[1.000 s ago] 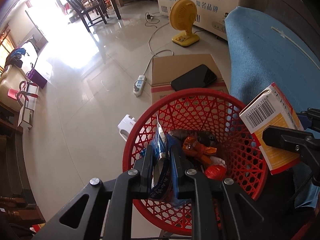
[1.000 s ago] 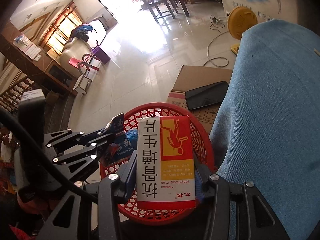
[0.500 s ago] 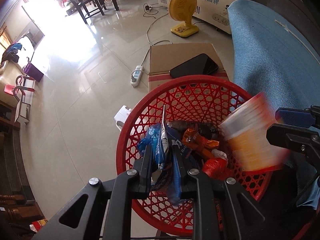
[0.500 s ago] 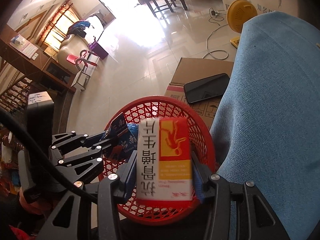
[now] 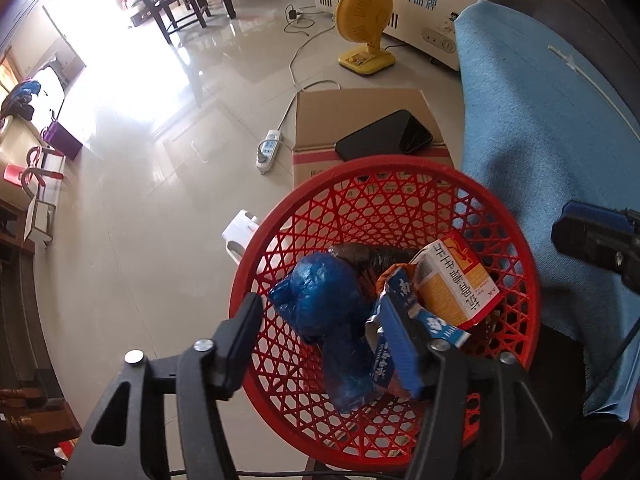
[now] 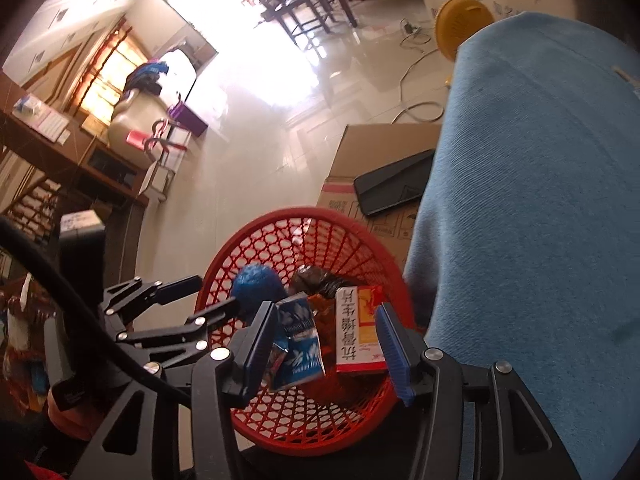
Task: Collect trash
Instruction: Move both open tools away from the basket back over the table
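A red plastic lattice basket holds a crinkled glossy blue plastic bag and a printed cardboard box, over polished floor tiles.

A phone lies on a cardboard box. A power strip sits just beside the box on the tiled floor. A yellow fan stands beyond, near a blue cloth.
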Available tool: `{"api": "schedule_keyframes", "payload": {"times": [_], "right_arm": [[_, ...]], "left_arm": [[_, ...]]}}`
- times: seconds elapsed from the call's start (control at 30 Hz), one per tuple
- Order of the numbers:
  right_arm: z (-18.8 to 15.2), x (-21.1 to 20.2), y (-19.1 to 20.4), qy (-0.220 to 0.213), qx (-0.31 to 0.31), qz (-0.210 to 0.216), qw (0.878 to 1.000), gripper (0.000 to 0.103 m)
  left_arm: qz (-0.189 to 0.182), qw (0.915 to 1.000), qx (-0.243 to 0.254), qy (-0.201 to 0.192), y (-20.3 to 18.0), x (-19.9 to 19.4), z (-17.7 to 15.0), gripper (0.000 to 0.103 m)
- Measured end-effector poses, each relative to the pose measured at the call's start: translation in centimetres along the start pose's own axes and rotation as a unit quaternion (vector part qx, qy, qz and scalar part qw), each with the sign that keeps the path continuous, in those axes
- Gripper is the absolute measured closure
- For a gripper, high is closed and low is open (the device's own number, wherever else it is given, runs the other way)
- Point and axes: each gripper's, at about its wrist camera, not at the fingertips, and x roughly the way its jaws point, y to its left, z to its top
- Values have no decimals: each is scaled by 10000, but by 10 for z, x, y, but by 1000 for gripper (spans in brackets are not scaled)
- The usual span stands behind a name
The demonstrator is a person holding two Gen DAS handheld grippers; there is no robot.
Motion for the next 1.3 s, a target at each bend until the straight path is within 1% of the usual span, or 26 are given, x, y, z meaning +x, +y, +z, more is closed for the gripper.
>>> {"api": "schedule_keyframes", "payload": {"times": [0.13,0.23,0.33,0.47,0.53,0.63,0.73,0.8,0.9,1.07,1.13,1.23,1.3], "right_arm": [[0,-17,1,-386,-119,-433,9982,44],[-2,-35,1,-788,-266,-861,9928,33],[-4,-52,-2,-1089,-346,-1142,9869,31],[-7,-75,-10,-1325,-391,-1473,9794,29],[-9,-84,-13,-1387,-477,-1681,9748,29],[-13,-99,-20,-1467,-462,-1853,9706,29],[-18,-116,-32,-1624,-276,-1931,9672,29],[-22,-128,-39,-1761,-135,-1975,9643,27],[-30,-146,-51,-1972,68,-2082,9580,26],[-43,-170,-68,-2159,356,-2373,9465,23],[-49,-180,-76,-2194,514,-2412,9439,22],[-62,-196,-89,-2396,752,-2492,9353,22],[-70,-206,-96,-2460,844,-2521,9321,22]], "left_arm": [[109,9997,65,-202,-7,-12,6,37],[223,9987,200,-424,-18,-22,12,35],[366,9963,363,-691,-30,-37,18,35],[597,9915,574,-1001,-47,-54,26,35],[637,9889,665,-1166,-56,-63,30,35],[541,9864,735,-1363,-69,-75,35,35],[417,9841,779,-1542,-82,-88,41,35],[362,9817,851,-1664,-93,-97,46,35],[273,9789,953,-1789,-108,-106,52,35],[136,9737,1159,-1958,-135,-119,58,35],[87,9708,1277,-2028,-148,-125,58,35],[25,9646,1483,-2179,-169,-135,55,35],[0,9601,1630,-2272,-184,-144,55,33]]}}
